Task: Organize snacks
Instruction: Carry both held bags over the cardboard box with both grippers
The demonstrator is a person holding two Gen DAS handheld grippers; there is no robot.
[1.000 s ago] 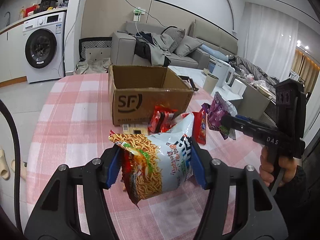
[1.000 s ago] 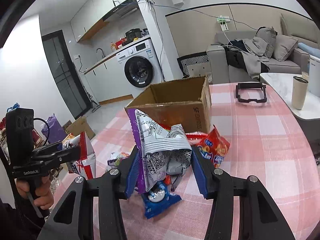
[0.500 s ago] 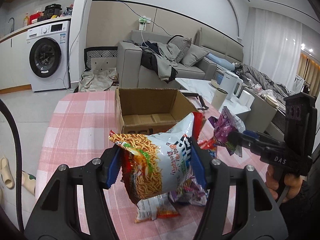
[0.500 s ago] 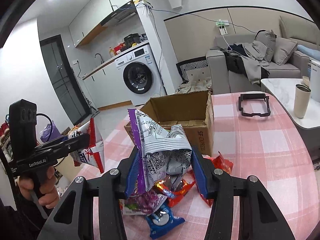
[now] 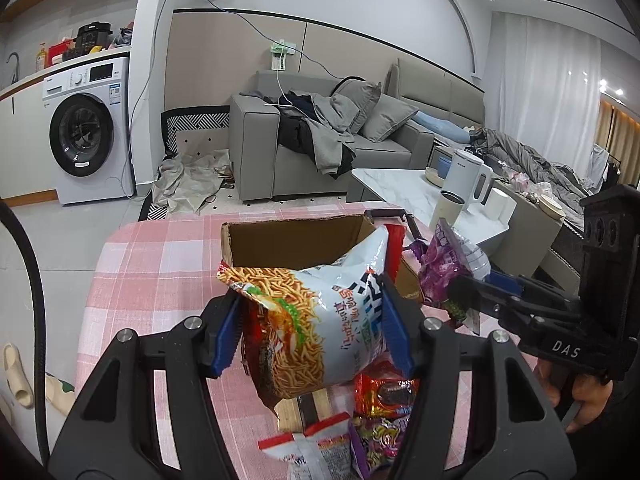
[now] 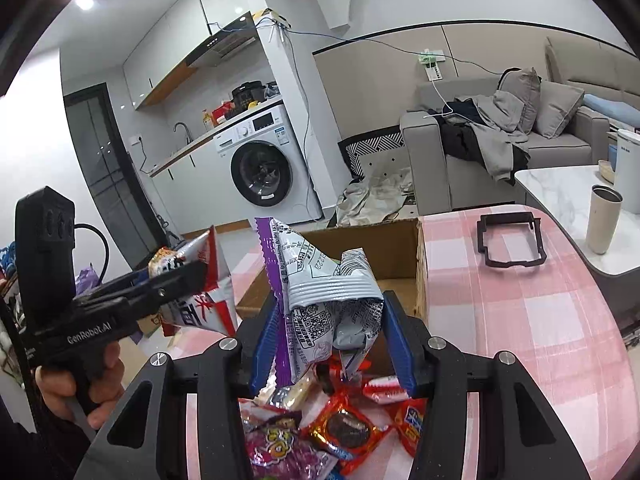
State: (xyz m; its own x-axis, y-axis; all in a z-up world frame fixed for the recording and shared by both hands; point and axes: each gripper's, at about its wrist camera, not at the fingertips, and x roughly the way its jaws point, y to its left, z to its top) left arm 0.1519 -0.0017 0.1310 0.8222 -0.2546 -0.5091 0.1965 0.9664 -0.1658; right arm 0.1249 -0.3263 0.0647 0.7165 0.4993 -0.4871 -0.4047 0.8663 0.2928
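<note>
My left gripper point(image 5: 312, 326) is shut on a white noodle-snack bag point(image 5: 316, 320), held in the air in front of the open cardboard box point(image 5: 296, 246). My right gripper point(image 6: 330, 340) is shut on a crumpled silver and purple snack bag point(image 6: 320, 300), also lifted, just short of the cardboard box point(image 6: 400, 256). In the left wrist view the right gripper point(image 5: 460, 292) shows at the right with its purple bag point(image 5: 444, 272). The right wrist view has the left gripper point(image 6: 192, 276) at the left with the white bag point(image 6: 200, 300). Several loose snack packets point(image 6: 340, 432) lie on the table below.
The table wears a pink checked cloth point(image 6: 520, 320). A black frame point(image 6: 510, 242) lies on it right of the box. Beyond stand a marble side table point(image 5: 400, 184) with a kettle point(image 5: 466, 176) and a cup point(image 6: 602, 218), a grey sofa point(image 5: 320, 148) and a washing machine point(image 5: 88, 132).
Both grippers have risen and moved toward the box with their bags still held. The box now sits close behind the bags, and the loose packets have dropped lower in both views.
</note>
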